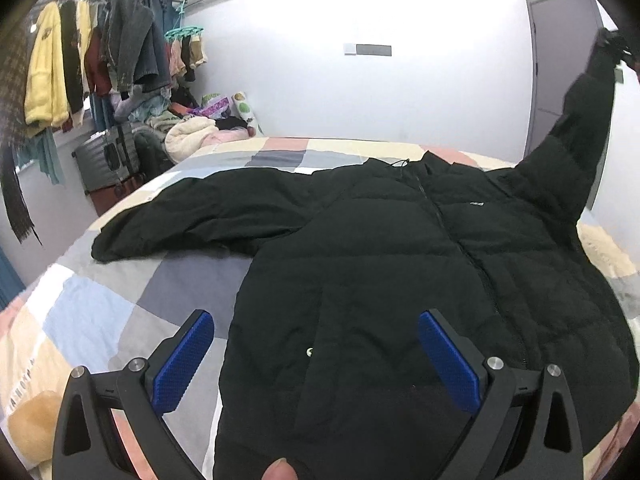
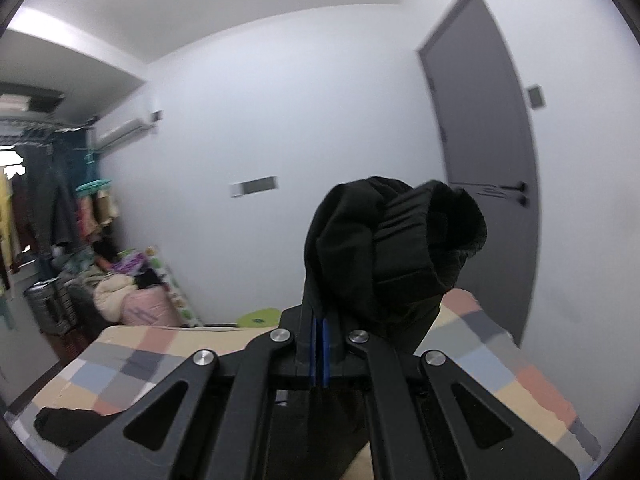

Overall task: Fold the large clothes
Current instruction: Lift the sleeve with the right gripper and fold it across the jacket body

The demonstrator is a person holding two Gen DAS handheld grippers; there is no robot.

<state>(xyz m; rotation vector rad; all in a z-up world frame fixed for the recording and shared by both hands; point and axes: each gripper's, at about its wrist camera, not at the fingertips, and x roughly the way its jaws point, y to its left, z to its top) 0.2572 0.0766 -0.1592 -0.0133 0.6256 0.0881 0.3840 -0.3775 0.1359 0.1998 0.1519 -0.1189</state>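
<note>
A black puffer jacket (image 1: pixel 400 264) lies front up, zipped, on the checked bed (image 1: pixel 104 320). Its left sleeve (image 1: pixel 192 216) lies spread out flat. My left gripper (image 1: pixel 316 344) is open and empty, hovering over the jacket's lower hem, its blue pads (image 1: pixel 184 360) wide apart. My right gripper (image 2: pixel 320 344) is shut on the cuff of the right sleeve (image 2: pixel 392 240) and holds it up high above the bed; the raised sleeve (image 1: pixel 576 136) shows at the right of the left wrist view. The other sleeve's end (image 2: pixel 68 424) lies on the bed.
A clothes rack (image 1: pixel 80 60) with hanging garments, a grey suitcase (image 1: pixel 104 160) and a heap of clothes (image 1: pixel 192 128) stand beyond the bed's far left. A grey door (image 2: pixel 488 160) is in the wall at the right. A thumb (image 1: pixel 280 470) shows at the bottom edge.
</note>
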